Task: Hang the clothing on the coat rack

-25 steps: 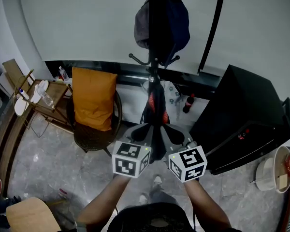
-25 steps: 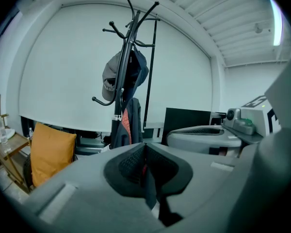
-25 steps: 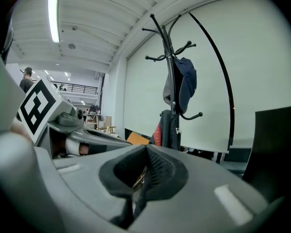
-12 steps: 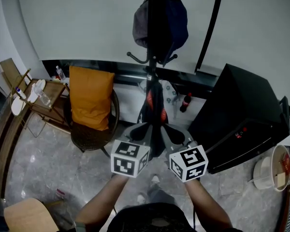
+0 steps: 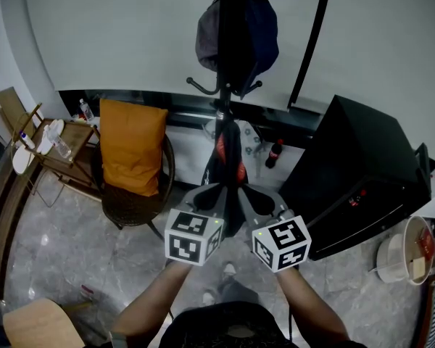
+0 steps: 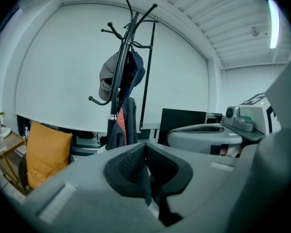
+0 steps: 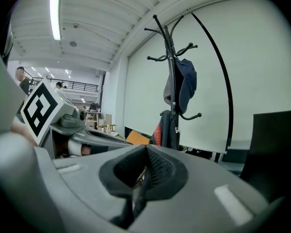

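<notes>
A black coat rack [image 5: 232, 20] stands against the white wall ahead. A grey cap and a dark navy garment [image 5: 235, 38] hang on its upper hooks. Lower on the pole hangs a dark jacket with a red panel [image 5: 228, 154]. My left gripper [image 5: 214, 193] and right gripper [image 5: 255, 196] are held side by side in front of the rack and short of it. Both are shut with nothing between the pads. The left gripper view shows its closed gripper [image 6: 145, 152] below the rack [image 6: 120, 81] and jacket [image 6: 123, 125]. The right gripper view shows its closed gripper [image 7: 146, 154] and the rack [image 7: 172, 81].
A wicker chair with an orange cushion [image 5: 134, 147] stands left of the rack. A black cabinet [image 5: 355, 180] is on the right, a cola bottle [image 5: 273, 153] beside it. A wooden side table [image 5: 65, 147] is far left, a bucket [image 5: 406, 256] far right. A curved black pole [image 5: 308, 42] leans on the wall.
Both grippers keep their place and stay shut. Only the head view has drifted slightly, so the room sits a little further left in the picture.
</notes>
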The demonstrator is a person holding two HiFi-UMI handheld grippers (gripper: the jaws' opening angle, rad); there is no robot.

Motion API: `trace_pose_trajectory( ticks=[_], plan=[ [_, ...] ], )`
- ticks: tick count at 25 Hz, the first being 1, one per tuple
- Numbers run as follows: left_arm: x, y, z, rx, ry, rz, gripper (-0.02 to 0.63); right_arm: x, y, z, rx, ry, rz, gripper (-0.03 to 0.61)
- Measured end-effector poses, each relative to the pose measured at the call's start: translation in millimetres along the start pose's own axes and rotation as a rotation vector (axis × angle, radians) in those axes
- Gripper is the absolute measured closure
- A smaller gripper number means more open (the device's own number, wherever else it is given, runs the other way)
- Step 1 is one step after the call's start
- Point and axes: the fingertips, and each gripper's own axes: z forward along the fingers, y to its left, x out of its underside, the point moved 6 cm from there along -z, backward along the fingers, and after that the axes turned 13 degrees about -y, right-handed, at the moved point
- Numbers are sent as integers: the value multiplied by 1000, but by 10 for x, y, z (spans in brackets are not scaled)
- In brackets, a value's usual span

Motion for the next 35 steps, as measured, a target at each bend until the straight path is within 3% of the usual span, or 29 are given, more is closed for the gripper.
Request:
trace_pose_trajectory(
  ticks=[26,35],
  plan=[
    [6,-16,101,11,-12,-1,607,17,-72,2,15,-43,17,578],
    [13,-2,103,9,-13,-2,607,23,-51,22,1,-25,-26,578]
  ],
)
